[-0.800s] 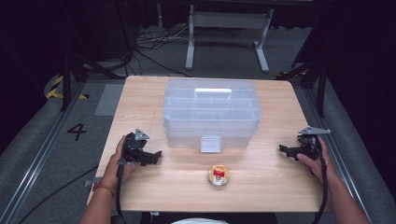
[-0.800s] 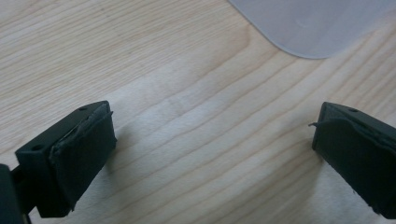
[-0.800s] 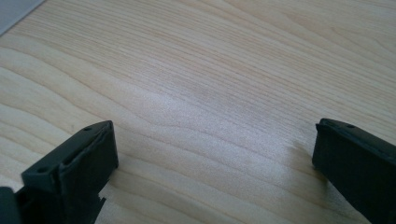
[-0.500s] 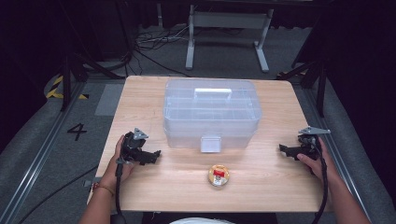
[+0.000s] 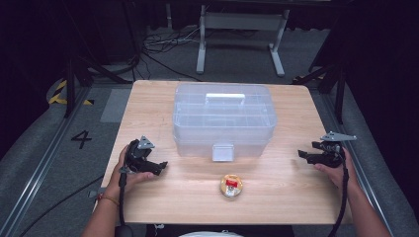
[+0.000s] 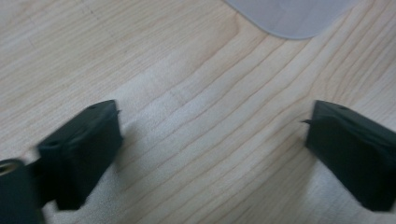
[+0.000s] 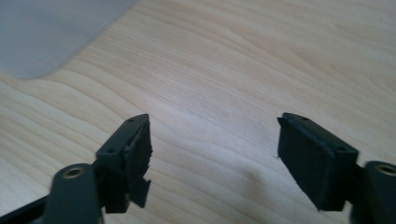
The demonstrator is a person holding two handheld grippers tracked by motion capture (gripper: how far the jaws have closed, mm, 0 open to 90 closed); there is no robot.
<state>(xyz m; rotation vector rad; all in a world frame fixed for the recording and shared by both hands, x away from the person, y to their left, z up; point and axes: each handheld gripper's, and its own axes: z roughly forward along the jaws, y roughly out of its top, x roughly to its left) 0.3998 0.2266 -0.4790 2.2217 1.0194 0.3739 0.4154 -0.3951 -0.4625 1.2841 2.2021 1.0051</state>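
Both tools, left tool (image 5: 159, 167) and right tool (image 5: 302, 155), gape empty over the pale wooden table (image 5: 276, 197).

clear plastic organiser box (image 5: 223, 120) | lid shut, white handle on top, front latch down | upright, mid-table toward far edge || small round container (image 5: 231, 185) | red-and-tan top | near front edge, just before the latch, apart from it

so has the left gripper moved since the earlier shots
No. The left gripper sits at the same spot on the table, level with the clear box's front latch, as before.
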